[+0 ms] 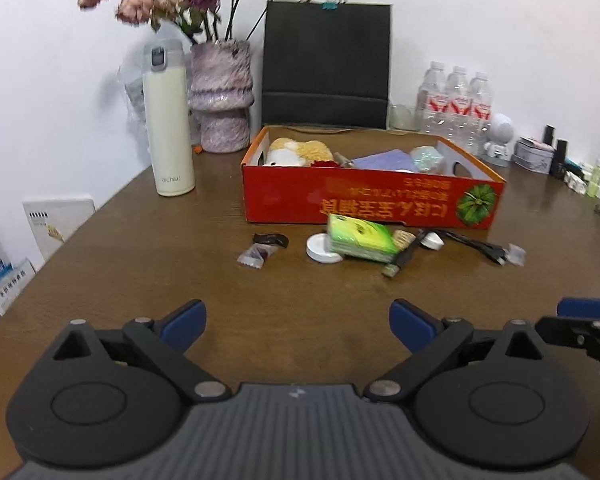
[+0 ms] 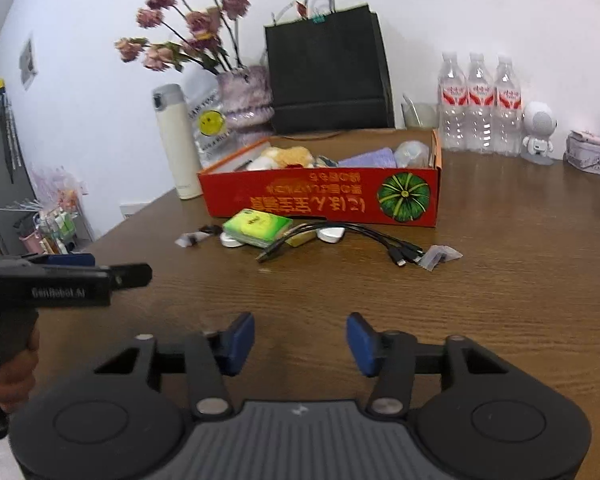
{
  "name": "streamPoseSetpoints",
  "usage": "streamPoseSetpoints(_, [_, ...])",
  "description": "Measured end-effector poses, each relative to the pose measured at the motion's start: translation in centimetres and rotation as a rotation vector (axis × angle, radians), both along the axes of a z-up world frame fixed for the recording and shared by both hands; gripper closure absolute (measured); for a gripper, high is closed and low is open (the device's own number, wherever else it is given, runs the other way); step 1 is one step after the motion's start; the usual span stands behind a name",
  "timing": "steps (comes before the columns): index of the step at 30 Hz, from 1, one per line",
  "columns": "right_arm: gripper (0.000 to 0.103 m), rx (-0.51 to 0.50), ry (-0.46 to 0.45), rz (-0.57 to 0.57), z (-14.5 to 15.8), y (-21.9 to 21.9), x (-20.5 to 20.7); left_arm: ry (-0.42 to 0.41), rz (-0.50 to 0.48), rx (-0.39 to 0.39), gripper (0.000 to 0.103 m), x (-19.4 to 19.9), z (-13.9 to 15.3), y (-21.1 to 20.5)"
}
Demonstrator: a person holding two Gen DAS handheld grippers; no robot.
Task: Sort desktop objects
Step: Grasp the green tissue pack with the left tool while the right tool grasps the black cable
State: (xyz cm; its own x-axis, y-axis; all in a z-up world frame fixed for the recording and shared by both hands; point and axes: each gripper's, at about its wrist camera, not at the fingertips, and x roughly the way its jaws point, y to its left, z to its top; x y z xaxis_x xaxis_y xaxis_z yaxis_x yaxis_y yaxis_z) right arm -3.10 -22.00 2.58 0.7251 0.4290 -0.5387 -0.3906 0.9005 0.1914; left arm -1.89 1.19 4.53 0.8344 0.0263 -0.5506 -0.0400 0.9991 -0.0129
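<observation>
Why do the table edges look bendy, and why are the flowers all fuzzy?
Both wrist views use fisheye lenses, so the table edge curves. In the left wrist view the flowers smear with blur; in the right wrist view the flowers look only slightly soft.

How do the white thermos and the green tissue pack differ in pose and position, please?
The white thermos stands upright, left of the red box; the green tissue pack lies flat in front of it. The thermos stands alone, while the tissue pack sits among small clutter, overlapping a white round lid. Both rest on the wooden table, outside the box.
</observation>
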Motion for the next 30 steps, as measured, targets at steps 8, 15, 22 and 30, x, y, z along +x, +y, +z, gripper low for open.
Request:
streamPoseSetpoints(8, [0.063,0.105,0.078,-0.016,0.0,0.6,6.6,0.032,-0.109,-0.030,0.025,10.8,0.0,-2.3])
streamPoseSetpoints(15, [0.067,0.211,0.119,-0.021,-0.3,1.8,11.7,0.122,-0.148,-0.054,0.059,15.8,-2.1,-3.0])
streamPoseSetpoints(22, [0.073,0.234,0.206,-0.099,-1.5,5.4,16.7,0.072,-0.140,-0.167,0.090,13.8,-0.8,-1.0])
streamPoseSetpoints(30, [0.097,-0.019,0.082,-0.141,-2.0,7.7,14.4,0.013,-0.132,-0.318,0.092,8.1,1.8,2.5])
